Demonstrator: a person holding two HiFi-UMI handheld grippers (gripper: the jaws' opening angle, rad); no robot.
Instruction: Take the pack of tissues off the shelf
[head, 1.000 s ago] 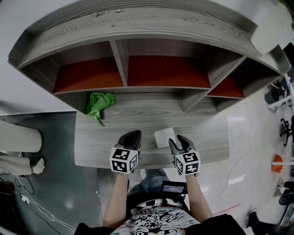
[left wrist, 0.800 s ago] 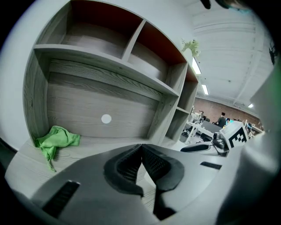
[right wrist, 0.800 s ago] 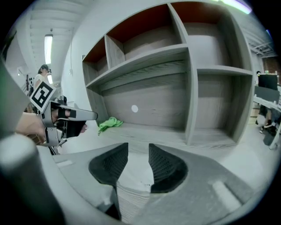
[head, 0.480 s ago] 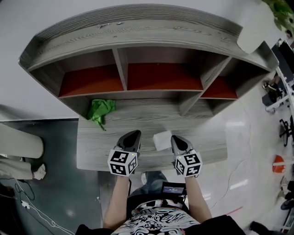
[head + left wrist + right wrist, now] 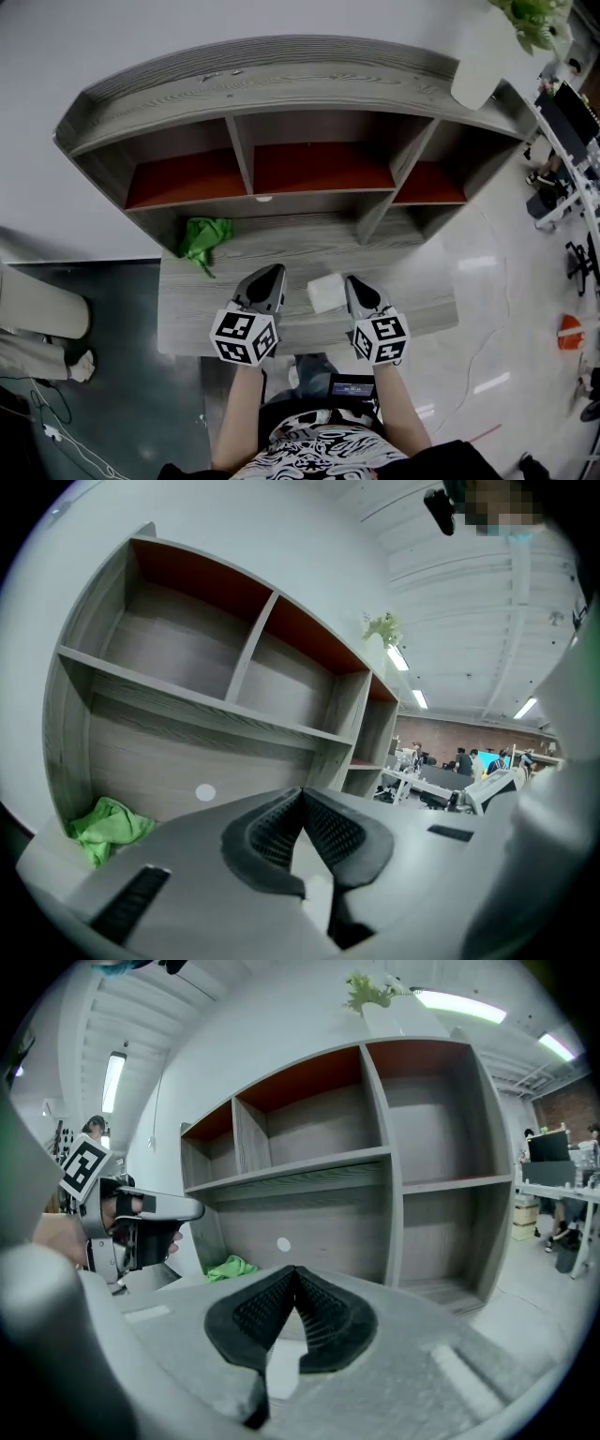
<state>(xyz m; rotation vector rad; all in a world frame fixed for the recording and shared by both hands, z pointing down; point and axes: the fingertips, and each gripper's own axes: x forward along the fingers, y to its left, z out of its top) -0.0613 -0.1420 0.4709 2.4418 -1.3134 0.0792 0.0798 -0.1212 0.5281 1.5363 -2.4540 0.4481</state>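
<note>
The pack of tissues [image 5: 325, 292] is seen lying on the desk surface [image 5: 187, 319], between the two grippers and just beside the right gripper [image 5: 357, 283]. The right gripper's jaws are pressed together on nothing, as are those of the left gripper [image 5: 270, 276].

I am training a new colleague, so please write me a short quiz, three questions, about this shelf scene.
1. True or false: the green cloth lies in an upper compartment of the shelf.
2. Choose one: the pack of tissues lies A) between the left tool and the right tool, B) on top of the shelf, C) in a red-backed compartment.
3. Fill in: the jaws of the right tool are ___.
Key: 1 false, it lies below the compartments, at the left. 2 A. 3 shut.
</note>
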